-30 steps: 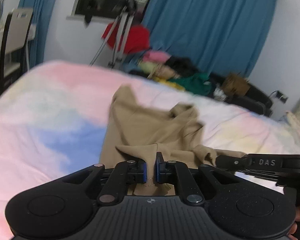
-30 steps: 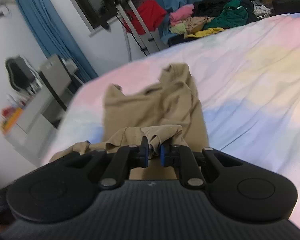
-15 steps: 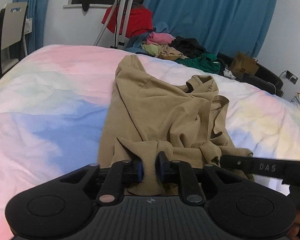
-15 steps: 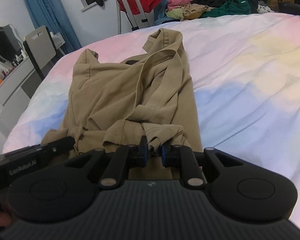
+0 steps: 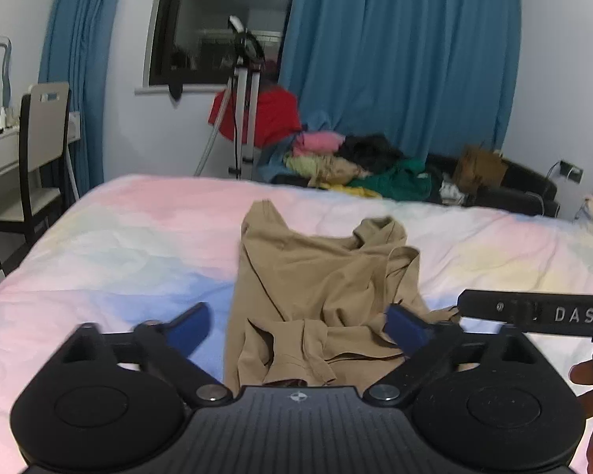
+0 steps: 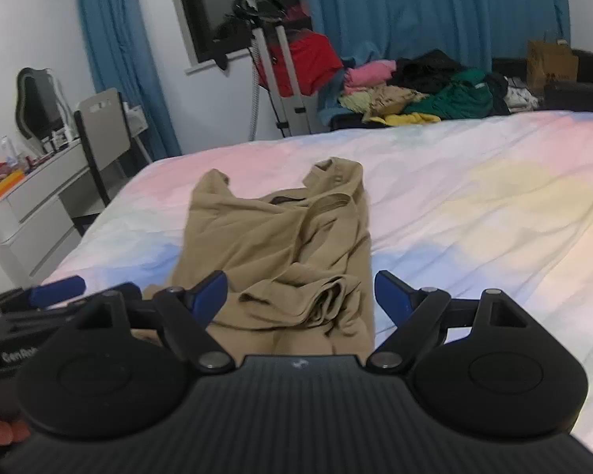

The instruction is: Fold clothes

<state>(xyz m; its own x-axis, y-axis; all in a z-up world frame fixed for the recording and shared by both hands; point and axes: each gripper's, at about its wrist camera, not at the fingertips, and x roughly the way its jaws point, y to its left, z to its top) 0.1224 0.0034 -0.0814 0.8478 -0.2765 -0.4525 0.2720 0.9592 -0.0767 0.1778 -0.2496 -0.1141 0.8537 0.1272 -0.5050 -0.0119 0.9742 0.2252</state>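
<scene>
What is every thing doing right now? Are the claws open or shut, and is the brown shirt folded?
Left claw: open, holding nothing.
Right claw: open, holding nothing.
Tan shirt: lying loose on the bed, partly folded, near end bunched and wrinkled.
Bed: covered by a pastel sheet, lightly creased.
Curtains: drawn aside from the dark window.
Clothes pile: heaped, unfolded.

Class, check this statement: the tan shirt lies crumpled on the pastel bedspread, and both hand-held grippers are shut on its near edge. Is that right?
Not quite. The tan shirt does lie crumpled on the pastel bedspread, but both hand-held grippers are open and hold nothing. The left wrist view shows the left hand-held gripper spread wide; the right wrist view shows the same for the right hand-held gripper.
</scene>
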